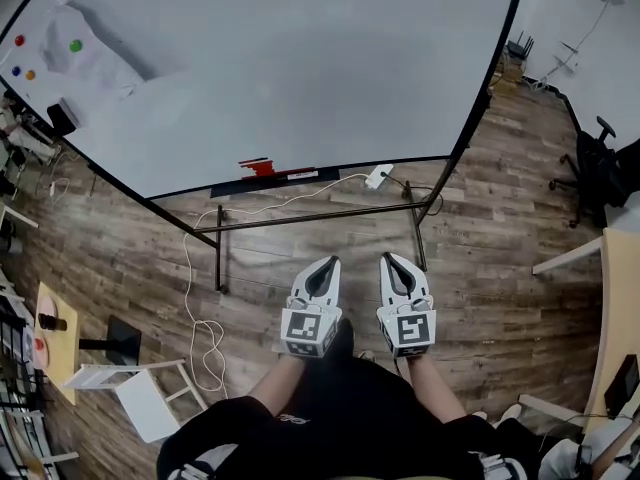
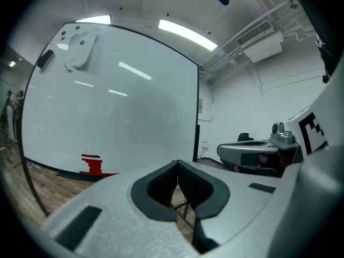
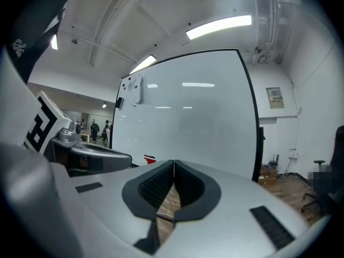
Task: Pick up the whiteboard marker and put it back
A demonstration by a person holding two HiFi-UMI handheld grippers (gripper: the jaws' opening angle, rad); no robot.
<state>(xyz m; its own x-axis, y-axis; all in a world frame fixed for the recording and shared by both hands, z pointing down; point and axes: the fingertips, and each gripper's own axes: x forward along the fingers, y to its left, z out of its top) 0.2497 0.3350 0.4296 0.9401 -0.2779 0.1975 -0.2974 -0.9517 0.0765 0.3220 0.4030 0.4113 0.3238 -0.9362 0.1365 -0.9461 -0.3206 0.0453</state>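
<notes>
I haven't begun the pickup: my left claw (image 1: 328,264) and right claw (image 1: 392,261) are both closed and empty, well short of the whiteboard (image 1: 300,58). The red marker (image 1: 262,167) seems to rest on its tray (image 1: 310,176); next I must approach and open one claw.

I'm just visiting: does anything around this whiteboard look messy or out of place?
Only the long white cable: it trails loose from the white plug block below the large whiteboard and coils on the wooden floor, where feet could catch it.
</notes>
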